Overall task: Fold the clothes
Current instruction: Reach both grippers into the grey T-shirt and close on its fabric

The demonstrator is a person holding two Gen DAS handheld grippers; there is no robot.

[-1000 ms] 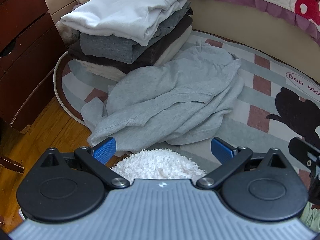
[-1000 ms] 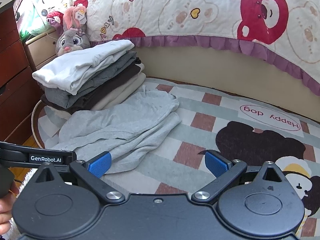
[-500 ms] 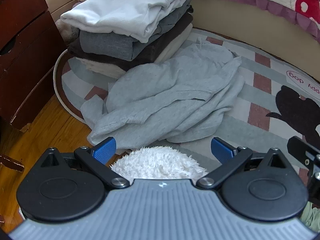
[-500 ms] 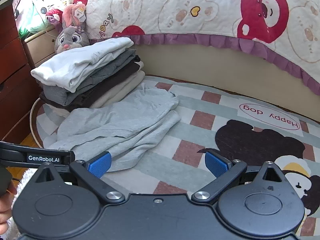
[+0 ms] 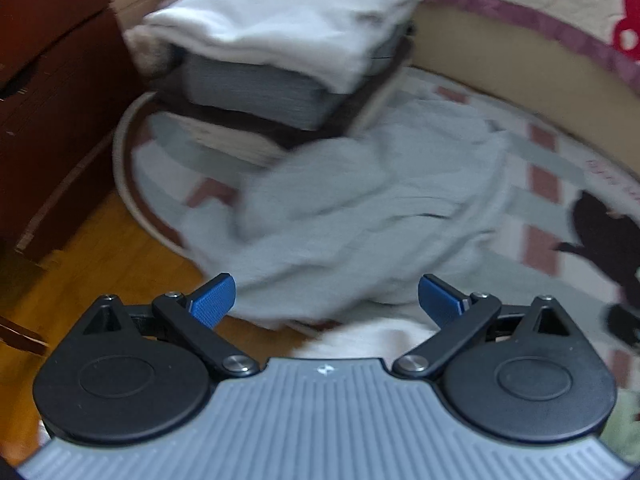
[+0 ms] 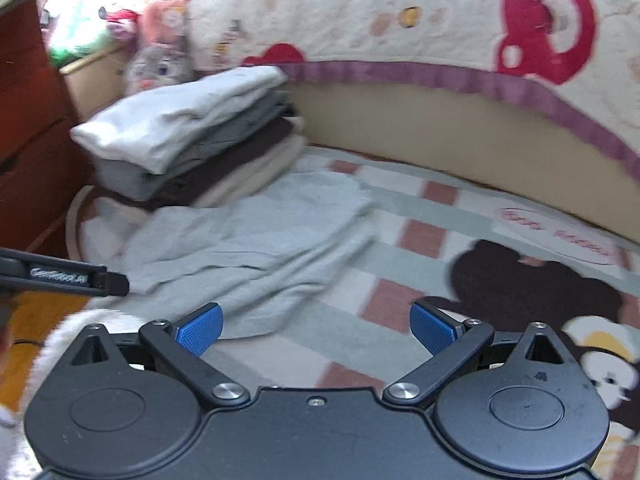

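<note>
A crumpled light grey garment (image 5: 360, 216) lies on the patterned rug, and it also shows in the right wrist view (image 6: 248, 248). Behind it stands a stack of folded clothes (image 5: 288, 64), white on top, then grey, dark brown and cream; the stack also shows in the right wrist view (image 6: 192, 144). My left gripper (image 5: 326, 300) is open and empty, just short of the garment's near edge. My right gripper (image 6: 316, 328) is open and empty above the rug, at the garment's right near corner. Both views are blurred.
A round cartoon rug (image 6: 500, 248) covers the floor. A dark wooden dresser (image 5: 48, 92) stands at the left over wood flooring (image 5: 100, 264). A bed side with a quilt (image 6: 440, 40) runs behind. A plush rabbit (image 6: 160, 64) sits behind the stack. A white fluffy thing (image 5: 372, 340) lies under the left gripper.
Both grippers have moved forward and closer to the grey garment and the stack, which now look larger. Both stay open. The garment has not moved.
</note>
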